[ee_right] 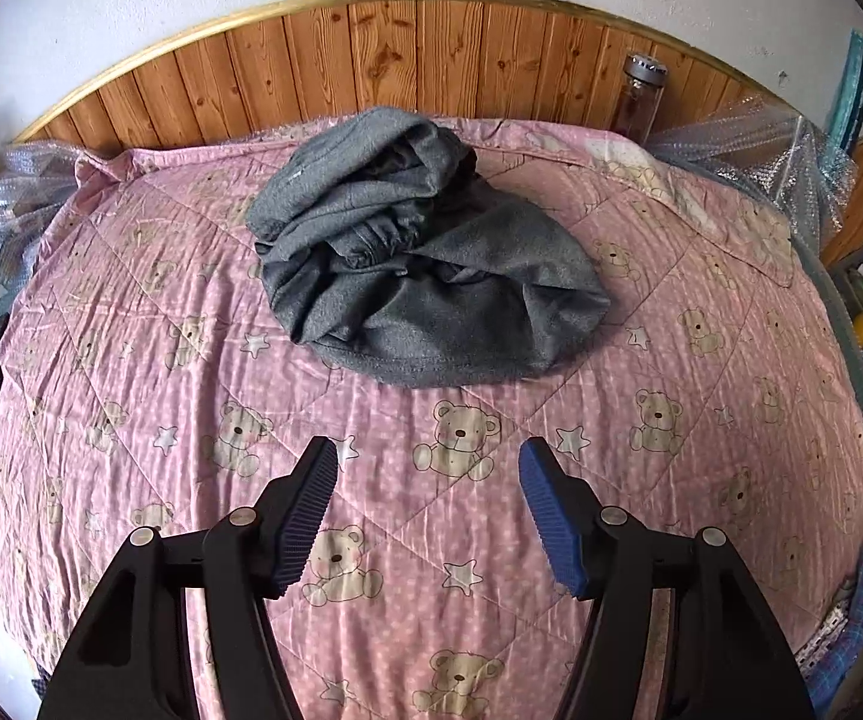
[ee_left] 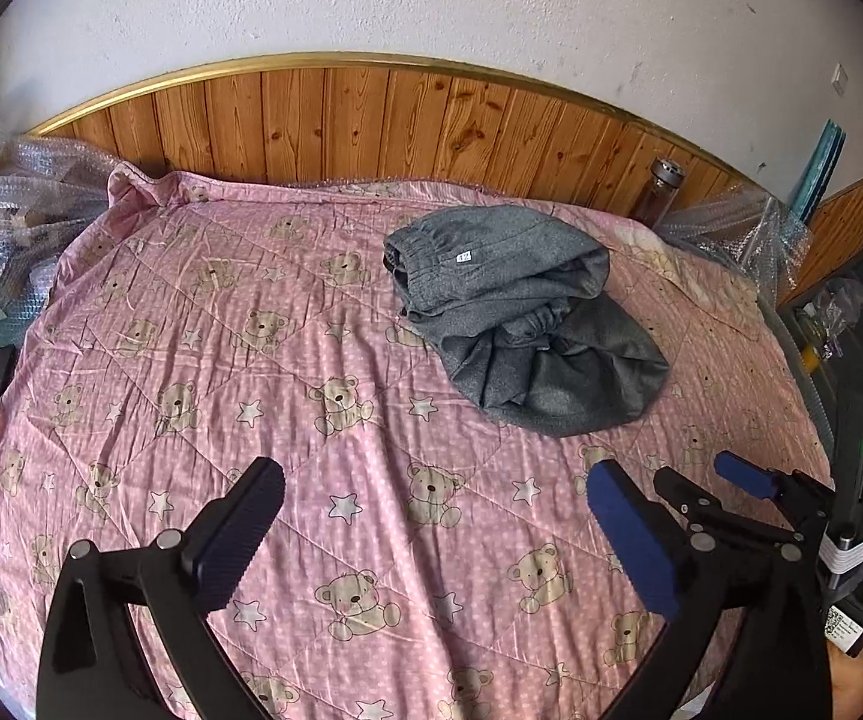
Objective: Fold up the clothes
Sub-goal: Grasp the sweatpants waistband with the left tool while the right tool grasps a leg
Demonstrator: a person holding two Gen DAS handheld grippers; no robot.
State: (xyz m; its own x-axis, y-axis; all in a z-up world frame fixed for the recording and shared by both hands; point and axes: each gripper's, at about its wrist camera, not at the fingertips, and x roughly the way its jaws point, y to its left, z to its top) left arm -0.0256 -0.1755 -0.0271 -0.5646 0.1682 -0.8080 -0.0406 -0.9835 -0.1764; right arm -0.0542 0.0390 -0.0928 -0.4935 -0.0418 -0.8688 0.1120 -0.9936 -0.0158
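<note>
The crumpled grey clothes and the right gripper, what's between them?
Only bare pink teddy-bear quilt lies between the open right gripper and the crumpled grey clothes, seen in the right wrist view.

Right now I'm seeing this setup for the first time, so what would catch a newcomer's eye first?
A crumpled grey garment lies heaped on the far half of a pink teddy-bear quilt, unfolded. Both tools, left and right, hang open over the near quilt, touching nothing. A bottle stands against the wooden headboard.
</note>
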